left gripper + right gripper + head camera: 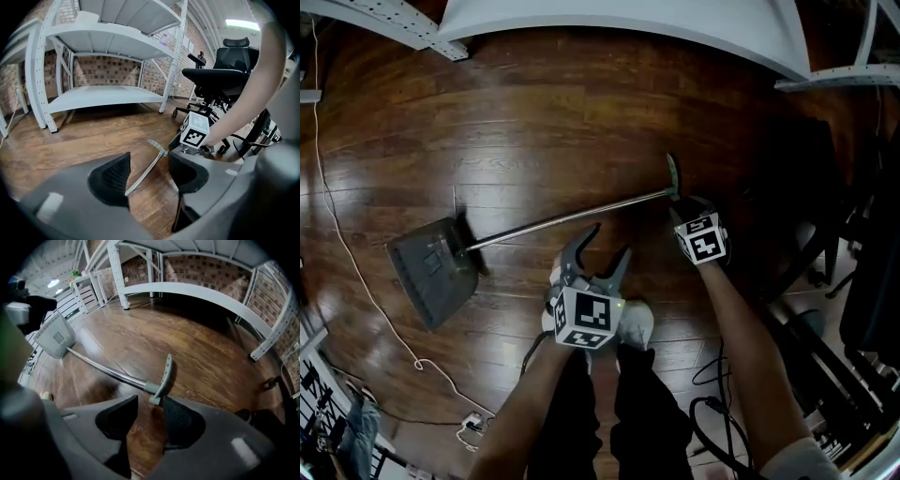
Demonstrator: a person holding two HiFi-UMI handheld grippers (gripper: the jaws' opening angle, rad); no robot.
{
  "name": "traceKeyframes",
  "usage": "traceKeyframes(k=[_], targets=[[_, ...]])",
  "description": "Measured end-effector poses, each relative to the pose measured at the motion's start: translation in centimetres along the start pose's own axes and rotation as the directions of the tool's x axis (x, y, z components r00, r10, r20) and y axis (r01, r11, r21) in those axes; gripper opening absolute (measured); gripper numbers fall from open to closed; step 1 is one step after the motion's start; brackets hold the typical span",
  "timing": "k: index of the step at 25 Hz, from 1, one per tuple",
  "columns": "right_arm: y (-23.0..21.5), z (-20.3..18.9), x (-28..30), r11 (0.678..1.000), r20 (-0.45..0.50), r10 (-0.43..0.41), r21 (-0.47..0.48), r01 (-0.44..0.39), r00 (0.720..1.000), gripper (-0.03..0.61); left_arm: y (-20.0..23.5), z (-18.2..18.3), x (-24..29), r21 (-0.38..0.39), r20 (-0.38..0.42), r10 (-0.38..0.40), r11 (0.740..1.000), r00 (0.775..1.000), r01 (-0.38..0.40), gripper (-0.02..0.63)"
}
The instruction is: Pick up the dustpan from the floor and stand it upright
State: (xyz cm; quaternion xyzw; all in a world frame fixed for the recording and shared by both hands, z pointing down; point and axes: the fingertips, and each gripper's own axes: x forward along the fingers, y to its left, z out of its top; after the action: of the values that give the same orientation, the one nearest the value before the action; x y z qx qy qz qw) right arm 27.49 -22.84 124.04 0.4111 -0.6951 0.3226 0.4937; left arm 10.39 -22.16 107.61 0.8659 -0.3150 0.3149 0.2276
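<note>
I see the dustpan (436, 267) lying flat on the wood floor (581, 112). Its pan end is off to the left in the head view. Its long pole (562, 220) runs from there to the right and a bit away from me, and it ends in a small cross grip (673, 176).

My right gripper (682, 211) is the nearer one to that grip, with its tips just beside it on my side. In the right gripper view the jaws stand apart with only floor between them. The grip sits just in front of the tips, a little toward the right jaw, so this gripper holds nothing.

My left gripper (605, 251) is near the middle of the pole, also on my side of it. Its jaws are apart and empty too. In the left gripper view the pole shows through the gap, down on the floor beyond.

I think the right gripper must go a little more forward, so the pole's end comes between its jaws.
</note>
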Motion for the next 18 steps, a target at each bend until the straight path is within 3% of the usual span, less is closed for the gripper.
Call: traceKeyframes(k=[7,9,13,18], targets=[[-1.7,-1.0,4.9,1.000,-0.083,-0.007,-0.005,0.006,0.997,0.138,1.8,-2.3,1.4,-0.018,-0.004,0.025,1.000,1.000,-0.025,0.272],[-1.2,-1.1,4.1,1.000,-0.093,-0.004,0.001,0.004,0.996,0.081,2.3,-2.3,1.1,-0.027,-0.016,0.031,0.999,0.999,-0.032,0.272],[-1.0,1.4,-1.5,0.997,-0.055,-0.054,0.052,0.057,0.997,0.078,3.1,0.0,-2.1,-0.071,-0.016,0.060,0.996,0.998,-0.061,0.272],[-1.2,7.5,-12.6,0.991,0.050,-0.131,-0.007,0.132,0.990,0.077,1.5,4.4,-8.0,-0.126,0.005,0.102,0.987,0.995,-0.101,0.270]])
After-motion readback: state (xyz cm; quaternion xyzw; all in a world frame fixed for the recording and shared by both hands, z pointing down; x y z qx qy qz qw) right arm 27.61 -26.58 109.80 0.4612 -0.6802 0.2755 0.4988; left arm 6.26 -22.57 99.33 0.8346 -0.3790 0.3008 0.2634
